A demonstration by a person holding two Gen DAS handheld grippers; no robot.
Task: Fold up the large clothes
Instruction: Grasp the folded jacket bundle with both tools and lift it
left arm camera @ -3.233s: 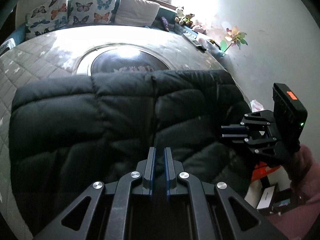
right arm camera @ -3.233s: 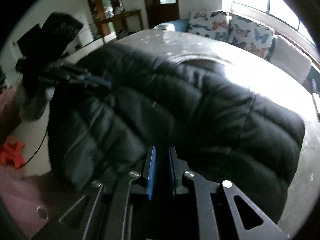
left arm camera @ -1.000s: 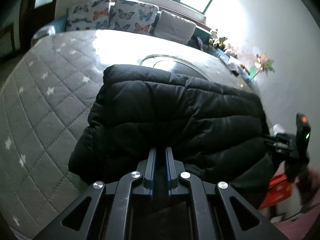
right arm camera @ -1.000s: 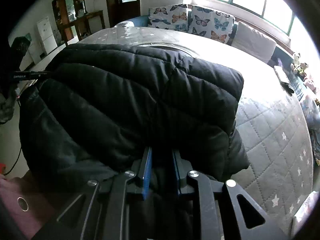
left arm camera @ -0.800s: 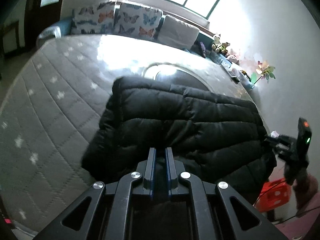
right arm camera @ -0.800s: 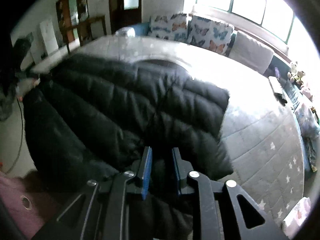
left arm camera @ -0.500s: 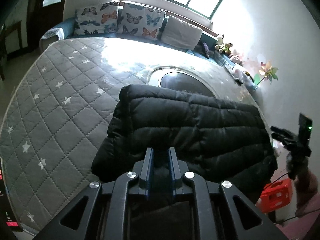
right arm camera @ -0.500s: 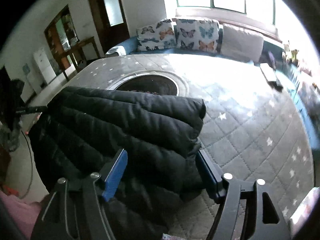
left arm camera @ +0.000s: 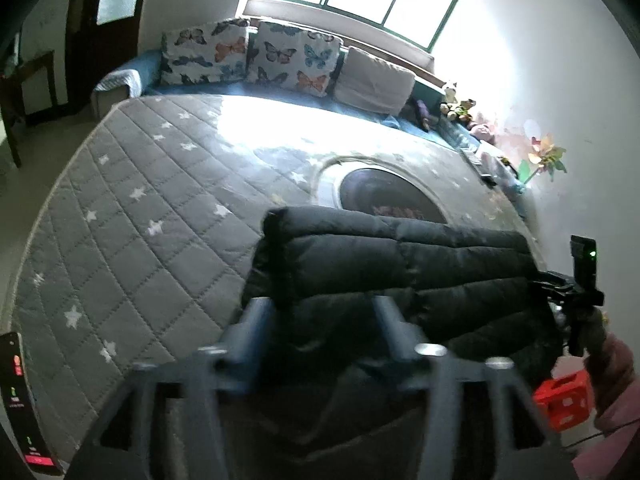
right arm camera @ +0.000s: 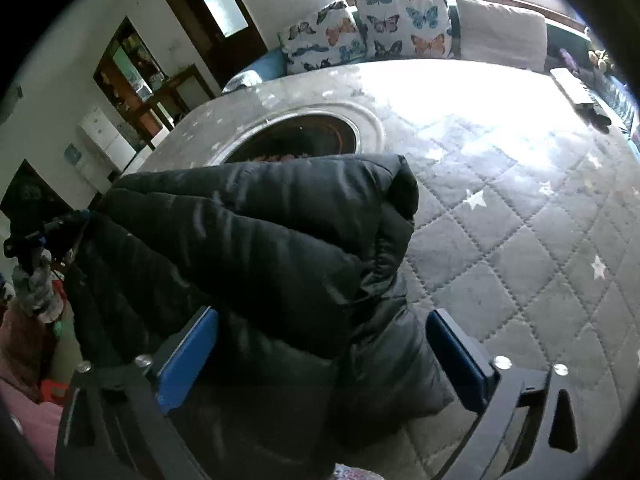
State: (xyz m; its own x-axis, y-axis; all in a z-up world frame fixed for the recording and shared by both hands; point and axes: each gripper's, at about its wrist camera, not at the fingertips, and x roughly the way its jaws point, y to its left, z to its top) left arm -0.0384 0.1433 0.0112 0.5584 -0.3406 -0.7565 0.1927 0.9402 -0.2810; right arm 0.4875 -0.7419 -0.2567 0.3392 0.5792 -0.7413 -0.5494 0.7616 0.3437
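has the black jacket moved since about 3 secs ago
Yes. The black jacket once hid most of the round dark patch on the quilt; now it lies folded nearer the bed's edge, patch mostly uncovered.

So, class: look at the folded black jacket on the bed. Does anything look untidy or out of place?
Yes. The black jacket is folded, but its near end hangs over the edge of the grey quilted mattress, and at its right end the lower layer pokes out unevenly.

A black quilted puffer jacket (left arm camera: 400, 276) (right arm camera: 256, 248) lies folded over on itself in thick padded layers at the near edge of a grey star-patterned quilted bed (left arm camera: 132, 240), its rolled fold facing the bed's middle.
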